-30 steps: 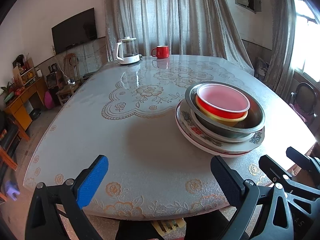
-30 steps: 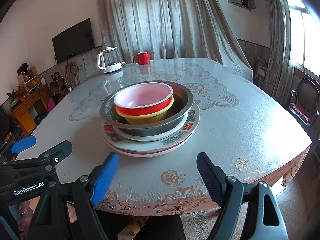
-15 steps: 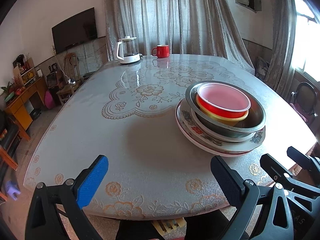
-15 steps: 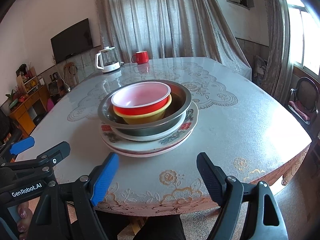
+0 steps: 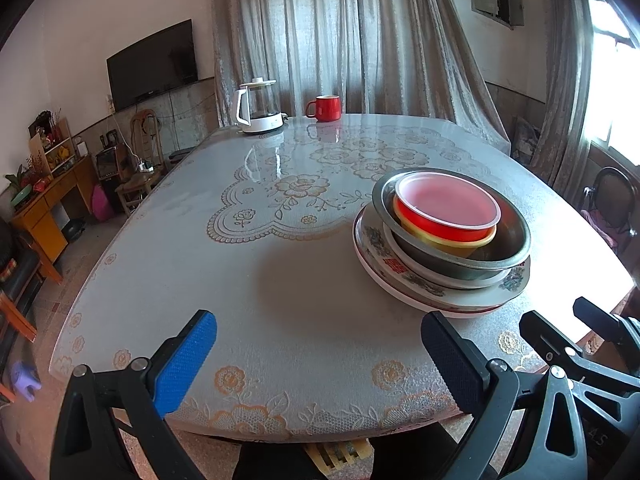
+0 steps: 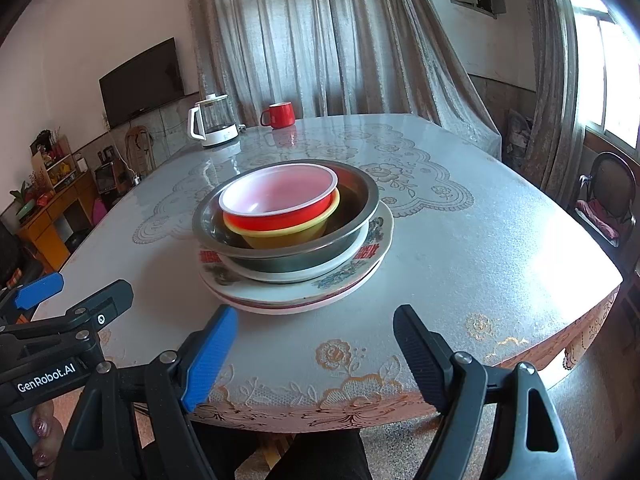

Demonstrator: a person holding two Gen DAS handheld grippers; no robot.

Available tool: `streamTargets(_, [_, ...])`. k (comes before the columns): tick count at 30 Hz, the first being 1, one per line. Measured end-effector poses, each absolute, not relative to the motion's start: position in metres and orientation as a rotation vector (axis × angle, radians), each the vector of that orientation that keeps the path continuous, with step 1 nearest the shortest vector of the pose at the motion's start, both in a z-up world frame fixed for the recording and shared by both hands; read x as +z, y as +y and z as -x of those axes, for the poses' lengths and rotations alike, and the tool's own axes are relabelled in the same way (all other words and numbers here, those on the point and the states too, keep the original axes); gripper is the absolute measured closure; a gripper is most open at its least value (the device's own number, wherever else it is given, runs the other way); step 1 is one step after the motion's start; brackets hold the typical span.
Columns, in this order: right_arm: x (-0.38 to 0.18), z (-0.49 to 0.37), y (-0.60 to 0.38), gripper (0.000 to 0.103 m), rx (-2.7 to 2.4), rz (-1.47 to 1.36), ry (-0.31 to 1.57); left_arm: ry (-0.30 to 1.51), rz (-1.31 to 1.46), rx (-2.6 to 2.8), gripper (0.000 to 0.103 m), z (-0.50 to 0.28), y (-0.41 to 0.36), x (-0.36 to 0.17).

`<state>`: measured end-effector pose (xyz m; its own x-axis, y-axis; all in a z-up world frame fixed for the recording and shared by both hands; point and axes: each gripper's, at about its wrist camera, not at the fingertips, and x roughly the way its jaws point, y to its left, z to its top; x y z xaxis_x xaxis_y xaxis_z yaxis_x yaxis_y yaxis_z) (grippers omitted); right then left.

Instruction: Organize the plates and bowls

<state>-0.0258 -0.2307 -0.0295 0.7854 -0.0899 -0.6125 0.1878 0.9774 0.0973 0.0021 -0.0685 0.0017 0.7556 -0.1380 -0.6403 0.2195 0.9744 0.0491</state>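
One nested stack stands on the table. A red bowl sits in a yellow bowl, inside a steel bowl. Under them lie patterned plates over a pink-rimmed plate. My left gripper is open and empty at the near table edge, left of the stack. My right gripper is open and empty, just short of the stack. The right gripper also shows in the left view, and the left gripper in the right view.
A glass kettle on a white base and a red mug stand at the table's far edge. The table has a lace-patterned cover. A chair stands at the right, a wooden cabinet at the left.
Both grippers have drifted very slightly; the stack sits a touch closer in the right wrist view. Nothing was taken hold of or let go.
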Motion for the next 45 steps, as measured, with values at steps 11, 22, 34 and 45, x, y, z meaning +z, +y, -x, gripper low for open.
streamTargets(11, [-0.0303,0.0263,-0.2315,0.021,-0.152,-0.159,0.653,0.687,-0.123,-0.202,0.000,-0.0021,-0.0694,0.0019])
streamTargets(22, [-0.0304,0.0262,-0.2313,0.021,-0.153,-0.162,0.655,0.691,-0.116,-0.209,0.000,-0.0017,-0.0699,0.0012])
streamTargets(34, [-0.0303,0.0266,-0.2317,0.021,-0.154,-0.167,0.654,0.692,-0.110,-0.220,0.000,-0.0016,-0.0713,0.0006])
streamTargets(45, [-0.0302,0.0260,-0.2328,0.021,-0.153,-0.171,0.651,0.674,-0.094,-0.253,0.000,0.0015,-0.0719,0.0022])
